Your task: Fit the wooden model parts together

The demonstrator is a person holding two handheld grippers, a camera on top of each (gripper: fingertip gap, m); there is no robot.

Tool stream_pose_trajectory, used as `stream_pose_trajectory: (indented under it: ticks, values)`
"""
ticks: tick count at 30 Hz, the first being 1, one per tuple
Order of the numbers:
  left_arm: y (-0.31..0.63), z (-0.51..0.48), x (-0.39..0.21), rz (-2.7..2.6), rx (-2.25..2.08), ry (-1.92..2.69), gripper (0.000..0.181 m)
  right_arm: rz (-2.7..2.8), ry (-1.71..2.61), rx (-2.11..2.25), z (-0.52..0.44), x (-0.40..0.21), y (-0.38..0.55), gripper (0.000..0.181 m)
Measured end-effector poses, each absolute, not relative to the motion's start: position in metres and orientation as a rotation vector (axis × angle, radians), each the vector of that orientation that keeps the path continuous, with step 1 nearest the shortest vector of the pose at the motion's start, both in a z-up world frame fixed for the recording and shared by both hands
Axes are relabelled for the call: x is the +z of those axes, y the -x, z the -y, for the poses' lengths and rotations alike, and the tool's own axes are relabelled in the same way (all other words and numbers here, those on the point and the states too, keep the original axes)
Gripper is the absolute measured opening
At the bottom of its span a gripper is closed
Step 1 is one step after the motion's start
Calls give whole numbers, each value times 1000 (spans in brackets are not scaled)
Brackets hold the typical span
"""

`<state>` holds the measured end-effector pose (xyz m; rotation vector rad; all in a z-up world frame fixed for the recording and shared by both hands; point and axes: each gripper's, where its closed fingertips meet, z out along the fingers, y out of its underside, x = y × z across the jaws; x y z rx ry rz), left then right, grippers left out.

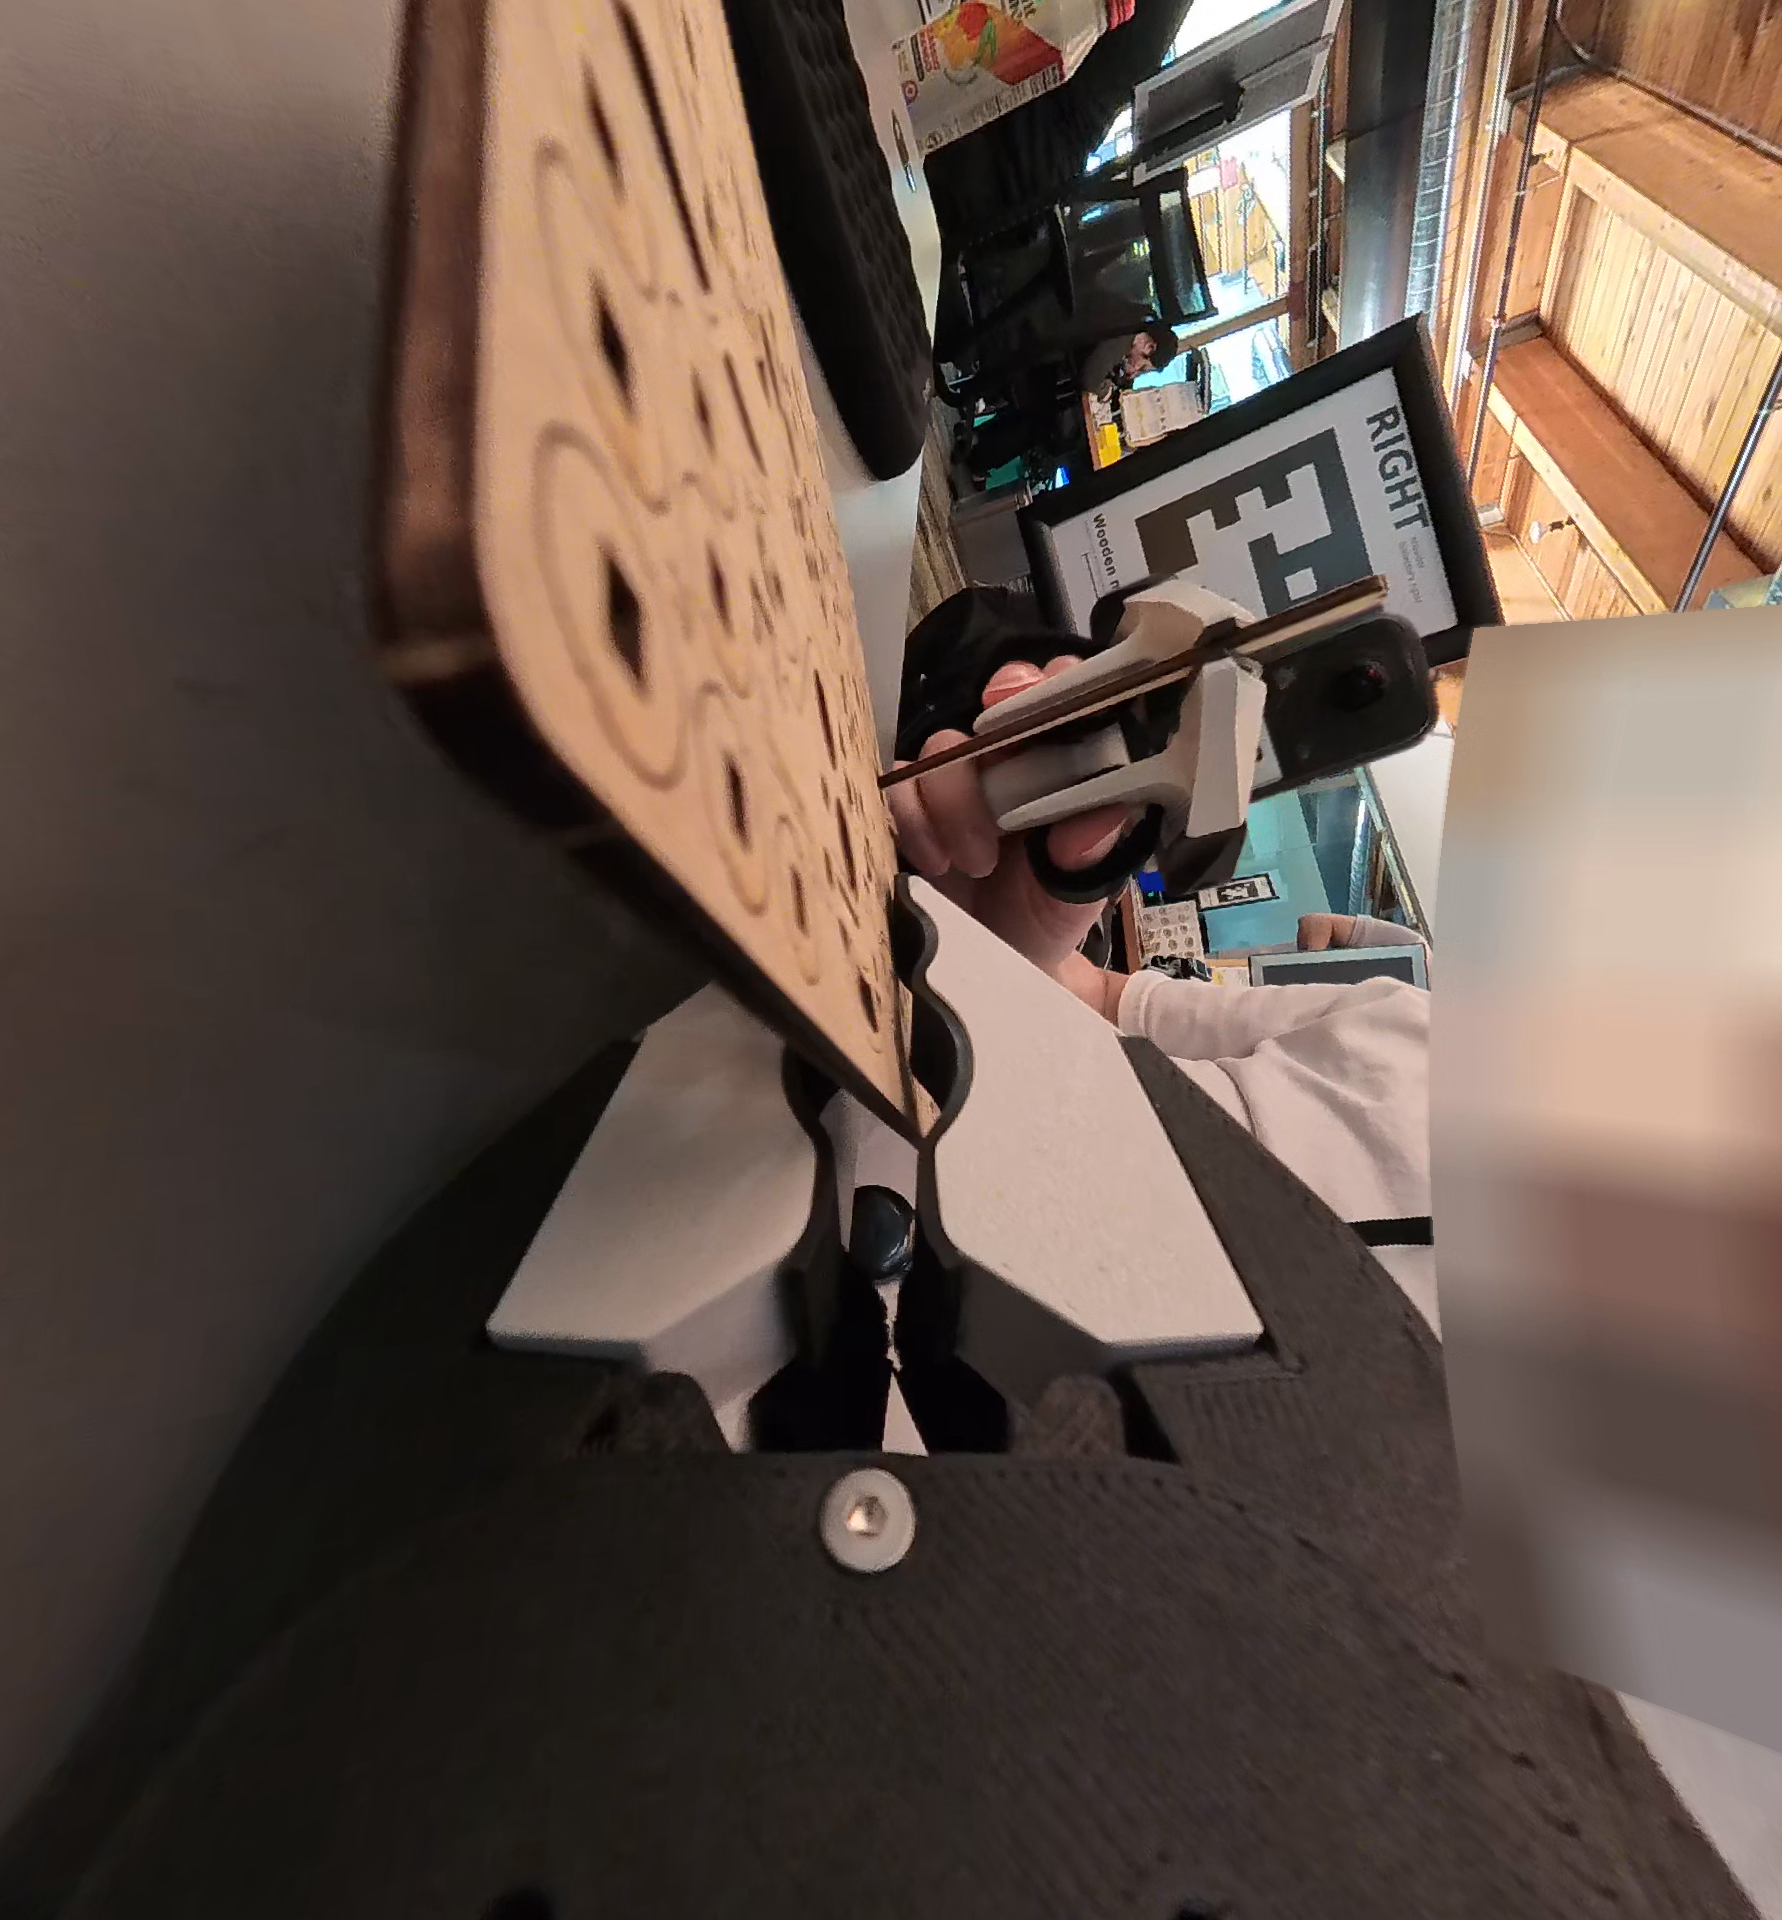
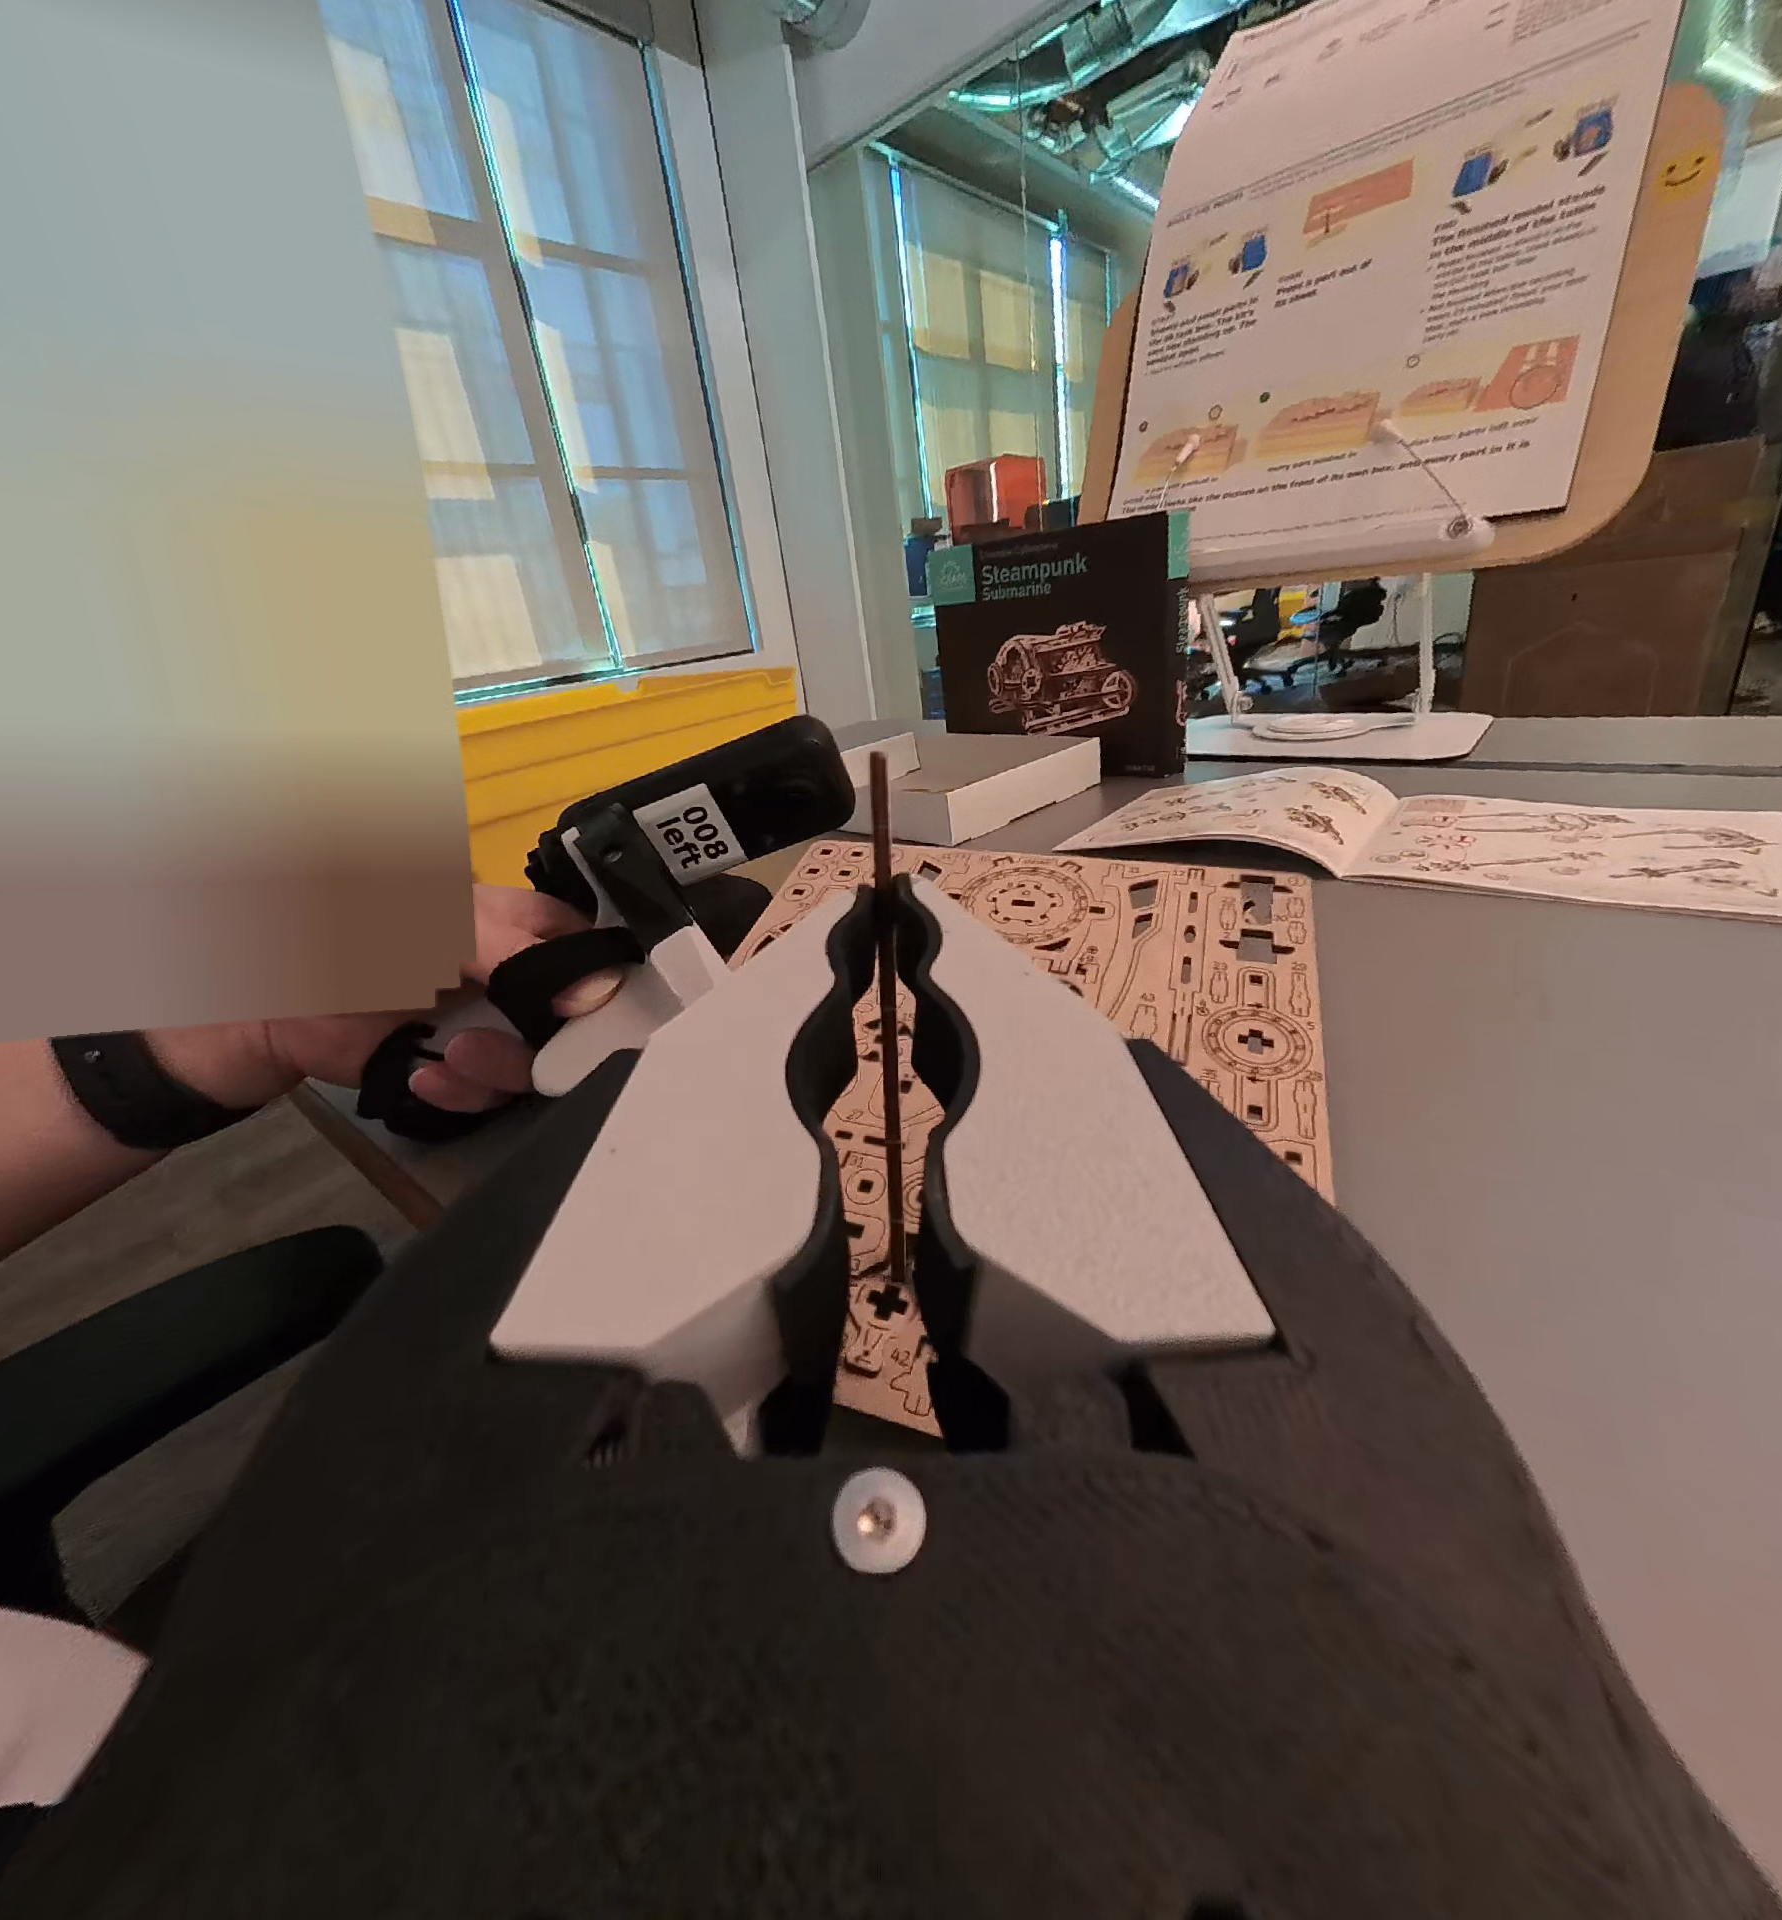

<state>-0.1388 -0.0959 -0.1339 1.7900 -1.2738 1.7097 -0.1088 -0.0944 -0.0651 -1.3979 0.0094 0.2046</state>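
Left gripper [image 1: 913, 1049]: white fingers, black wavy inner pads, black body, silver screw. Wooden sheet [image 1: 648, 540]: pale tan face, dark brown burnt edges, engraved loops and dark cut-outs. Right gripper [image 2: 882, 997]: same white and black. Thin wooden part [image 2: 892, 1039]: dark brown edge. Flat wooden sheet [image 2: 1219, 997]: light tan, fine dark outlines. Desk [image 2: 1593, 1195]: grey. Kit box [image 2: 1058, 644]: black, teal strip. Booklet [image 2: 1469, 842]: white, line drawings. Bin [image 2: 606, 758]: yellow.

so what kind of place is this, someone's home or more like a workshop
Most likely an office or lab workspace, not a home. A grey table carries a model kit box and an open instruction booklet, a printed guide sheet sits on a stand, and office chairs and exposed ceiling ducts show behind.
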Motion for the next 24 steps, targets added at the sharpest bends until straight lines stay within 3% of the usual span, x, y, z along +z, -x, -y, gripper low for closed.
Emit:
stream_pose_trajectory:
  ticks: [24]
  values:
    - [141, 101, -137, 1330, 1680, -1799, 0, 61, 1367, 188, 101, -71, 112, 3]
